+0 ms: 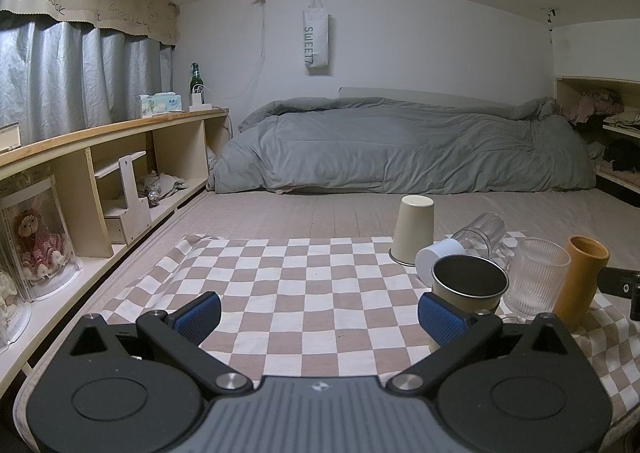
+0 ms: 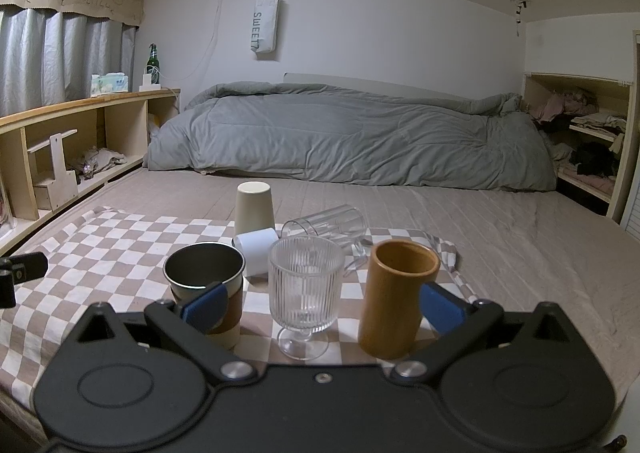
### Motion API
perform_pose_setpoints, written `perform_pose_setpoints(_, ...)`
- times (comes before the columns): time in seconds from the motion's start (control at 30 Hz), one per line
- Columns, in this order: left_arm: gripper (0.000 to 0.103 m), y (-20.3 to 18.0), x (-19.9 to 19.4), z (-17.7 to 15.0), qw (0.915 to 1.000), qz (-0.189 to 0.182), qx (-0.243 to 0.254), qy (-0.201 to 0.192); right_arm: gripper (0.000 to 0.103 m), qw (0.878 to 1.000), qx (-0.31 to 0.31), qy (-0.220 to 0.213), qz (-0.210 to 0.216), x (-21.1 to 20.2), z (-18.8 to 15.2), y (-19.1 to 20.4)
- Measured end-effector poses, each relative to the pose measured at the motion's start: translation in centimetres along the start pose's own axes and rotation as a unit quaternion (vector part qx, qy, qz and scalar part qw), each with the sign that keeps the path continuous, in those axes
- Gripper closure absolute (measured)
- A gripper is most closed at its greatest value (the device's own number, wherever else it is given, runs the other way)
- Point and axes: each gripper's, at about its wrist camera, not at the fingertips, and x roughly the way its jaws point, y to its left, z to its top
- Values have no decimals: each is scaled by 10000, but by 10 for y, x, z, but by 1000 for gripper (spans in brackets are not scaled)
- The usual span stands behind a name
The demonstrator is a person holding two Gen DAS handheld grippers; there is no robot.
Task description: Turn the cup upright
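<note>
Several cups stand on a checkered cloth (image 1: 304, 285). A cream cup (image 1: 413, 229) (image 2: 255, 208) stands upside down at the back. A white cup (image 1: 438, 256) (image 2: 258, 251) and a clear glass (image 1: 482, 233) (image 2: 328, 224) lie on their sides. A steel cup (image 1: 468, 285) (image 2: 205, 277), a ribbed goblet (image 1: 536, 277) (image 2: 305, 285) and an orange cup (image 1: 582, 277) (image 2: 396, 293) stand upright. My left gripper (image 1: 320, 313) is open and empty, left of the cups. My right gripper (image 2: 320, 305) is open, its fingers either side of the goblet and orange cup, holding nothing.
A grey duvet (image 1: 400, 145) lies across the bed at the back. A wooden shelf unit (image 1: 120, 157) runs along the left with a bottle (image 1: 196, 79) and tissue pack on top. Open shelves with clothes (image 2: 584, 141) stand at the right.
</note>
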Motion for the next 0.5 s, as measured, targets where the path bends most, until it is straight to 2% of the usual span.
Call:
perform_pose_setpoints(0.3, 0, -2, 3, -2, 10000, -37, 2, -13, 0, 10000, -2, 2, -3, 0, 0, 0)
perform_pose_setpoints(0.5, 0, 2, 6, 3, 9998, -200, -25, -71, 0, 10000, -6, 11, -15, 3, -4, -3)
